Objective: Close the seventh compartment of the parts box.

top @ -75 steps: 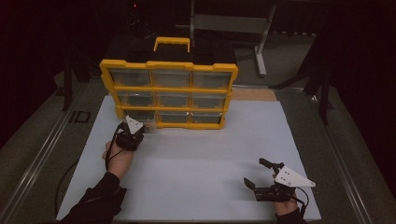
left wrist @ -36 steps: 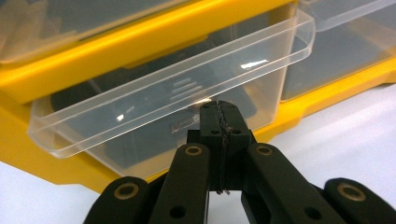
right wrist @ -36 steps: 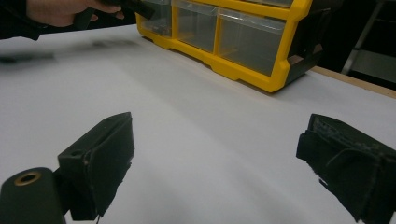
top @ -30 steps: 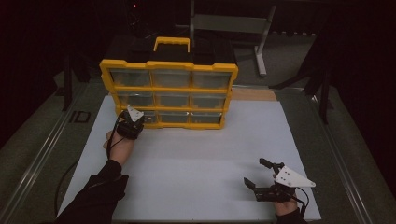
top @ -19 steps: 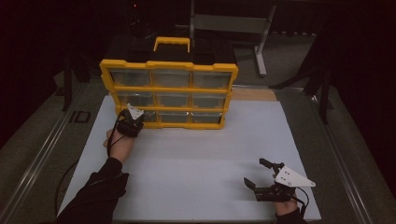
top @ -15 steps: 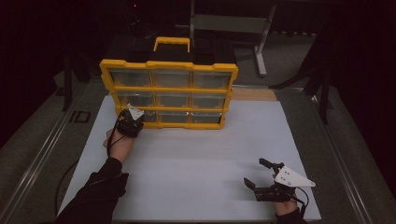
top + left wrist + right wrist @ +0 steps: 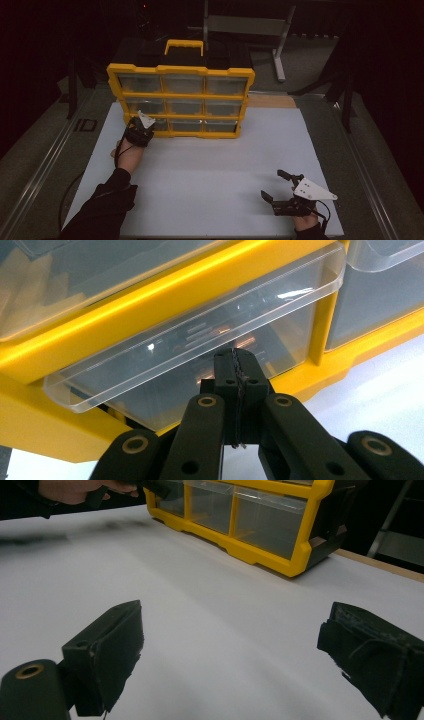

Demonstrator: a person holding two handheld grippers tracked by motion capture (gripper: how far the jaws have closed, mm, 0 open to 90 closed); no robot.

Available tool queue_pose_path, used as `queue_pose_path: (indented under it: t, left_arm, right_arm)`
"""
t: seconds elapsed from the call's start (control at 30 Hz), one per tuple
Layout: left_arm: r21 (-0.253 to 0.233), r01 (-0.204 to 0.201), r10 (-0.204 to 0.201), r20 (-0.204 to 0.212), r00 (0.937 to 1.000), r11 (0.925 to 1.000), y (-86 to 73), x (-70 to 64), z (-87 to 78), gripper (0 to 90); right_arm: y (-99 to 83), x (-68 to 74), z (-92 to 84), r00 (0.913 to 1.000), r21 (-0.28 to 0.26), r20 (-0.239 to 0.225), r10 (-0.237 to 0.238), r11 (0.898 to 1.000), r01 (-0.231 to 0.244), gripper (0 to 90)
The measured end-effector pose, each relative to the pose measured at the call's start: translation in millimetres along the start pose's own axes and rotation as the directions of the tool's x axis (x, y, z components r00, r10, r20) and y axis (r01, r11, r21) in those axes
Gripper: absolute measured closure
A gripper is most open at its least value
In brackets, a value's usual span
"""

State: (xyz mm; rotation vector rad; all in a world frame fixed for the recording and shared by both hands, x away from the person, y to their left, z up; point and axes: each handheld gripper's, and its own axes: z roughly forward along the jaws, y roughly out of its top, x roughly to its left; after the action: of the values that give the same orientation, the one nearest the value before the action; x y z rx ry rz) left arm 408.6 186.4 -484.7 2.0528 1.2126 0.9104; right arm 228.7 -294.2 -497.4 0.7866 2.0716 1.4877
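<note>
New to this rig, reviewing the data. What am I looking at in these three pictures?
No robot here: a person holds a two-jaw gripper in each hand. One camera looks down from above; the other two ride on the grippers and look along their black jaws. On the white table stands a yellow organizer with clear drawers. The left gripper, jaws shut together, has its tips at the front of the bottom-left drawer, under its lip; whether they touch it I cannot tell. The right gripper is open and holds nothing, over bare table.
</note>
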Motion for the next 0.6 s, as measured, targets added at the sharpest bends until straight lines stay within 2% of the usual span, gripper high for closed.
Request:
queue_pose_path:
  t: [0.1,0.23,0.37,0.4,0.43,0.6]
  left_arm:
    - [0.001,0.002,-0.002,0.003,1.0000,1.0000,0.1,0.0,-0.1,88.0]
    - [0.016,0.010,-0.010,0.023,0.9997,0.9998,1.3,-4.1,-1.3,75.3]
    - [0.034,0.064,-0.065,0.036,0.9972,0.9974,2.1,-5.4,-1.1,62.3]
    - [0.034,0.064,-0.065,0.036,0.9972,0.9974,2.1,-5.4,-1.1,59.4]
    - [0.035,0.084,-0.085,0.055,0.9948,0.9959,1.3,-6.2,-1.2,59.4]
    - [0.048,0.138,-0.141,0.061,0.9882,0.9893,1.0,-7.3,-1.3,39.1]
  right_arm:
    - [-0.1,0.0,0.2,1.0000,0.002,0.000,0.002,1.000,-0.002,8.9]
    - [0.0,0.1,0.3,1.0000,0.001,-0.001,0.001,1.000,-0.001,9.0]
    - [0.1,0.2,0.4,1.0000,0.002,0.000,0.000,1.000,0.000,8.9]
    - [0.1,0.2,0.4,1.0000,0.002,0.000,0.000,1.000,0.000,8.9]
    - [0.2,0.2,0.3,1.0000,0.001,0.000,-0.001,1.000,0.001,9.0]
    - [0.1,0.0,0.2,1.0000,0.002,0.001,-0.002,1.000,0.002,9.0]
